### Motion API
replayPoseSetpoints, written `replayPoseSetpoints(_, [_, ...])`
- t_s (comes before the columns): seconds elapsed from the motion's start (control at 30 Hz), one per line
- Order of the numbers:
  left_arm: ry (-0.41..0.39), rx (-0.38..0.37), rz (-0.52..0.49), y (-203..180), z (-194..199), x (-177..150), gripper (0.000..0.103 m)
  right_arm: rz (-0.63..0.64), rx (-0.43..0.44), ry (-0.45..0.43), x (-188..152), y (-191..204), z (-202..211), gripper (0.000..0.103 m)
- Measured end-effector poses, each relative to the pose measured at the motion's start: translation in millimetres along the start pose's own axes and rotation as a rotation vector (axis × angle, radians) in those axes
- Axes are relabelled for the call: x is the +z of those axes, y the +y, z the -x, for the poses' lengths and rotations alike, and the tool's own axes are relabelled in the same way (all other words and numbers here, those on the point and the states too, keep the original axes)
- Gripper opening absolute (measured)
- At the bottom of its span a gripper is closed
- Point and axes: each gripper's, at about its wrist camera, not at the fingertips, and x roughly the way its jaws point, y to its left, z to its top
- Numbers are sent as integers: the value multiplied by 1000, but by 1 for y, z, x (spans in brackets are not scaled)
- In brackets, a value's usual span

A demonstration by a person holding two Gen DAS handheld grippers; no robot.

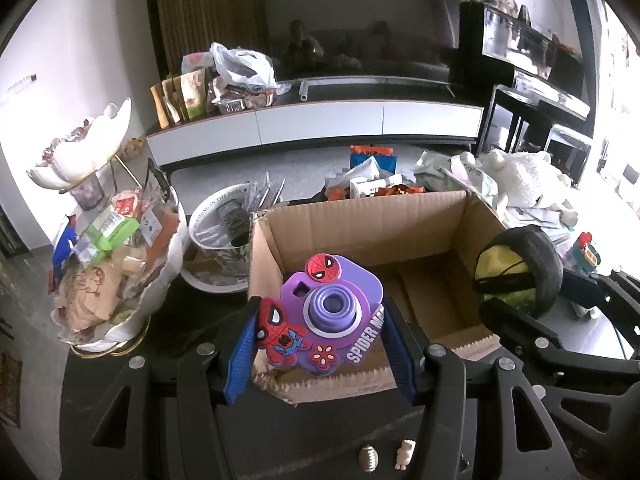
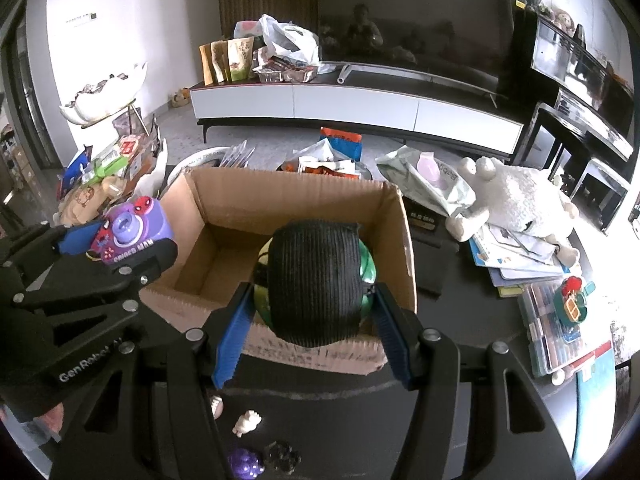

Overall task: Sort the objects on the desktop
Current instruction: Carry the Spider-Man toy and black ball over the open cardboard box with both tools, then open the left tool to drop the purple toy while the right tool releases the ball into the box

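While both loads hang over cardboard box (image 1: 424, 240), risk: purple Spider-Man toy camera (image 1: 332, 316), clamped in left tongs (image 1: 320, 344), sits above near wall, could clip rim, tumble onto counter (image 1: 304, 440). Right tongs (image 2: 312, 332) grip black-and-green ball (image 2: 316, 284), mid-frame, over box. Box interior open; clutter crowds both sides.

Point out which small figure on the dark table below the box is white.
The little white bear figure; the berry-like purple one and black one beside it are dark.
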Motion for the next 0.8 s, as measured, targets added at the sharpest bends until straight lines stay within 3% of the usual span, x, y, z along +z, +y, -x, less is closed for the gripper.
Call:
replayPoseSetpoints(0.2, [17, -6, 6, -1, -12, 3, 56, -7, -4, -6, 6, -4, -6, 57])
replayPoseSetpoints(0.57, [33, -4, 52, 11, -10, 4, 73, -12, -8, 1, 10, -5, -15, 57])
replayPoseSetpoints(0.8, [11, 6, 61, 17, 1, 6, 79, -3, -12, 8, 12, -1, -20, 57])
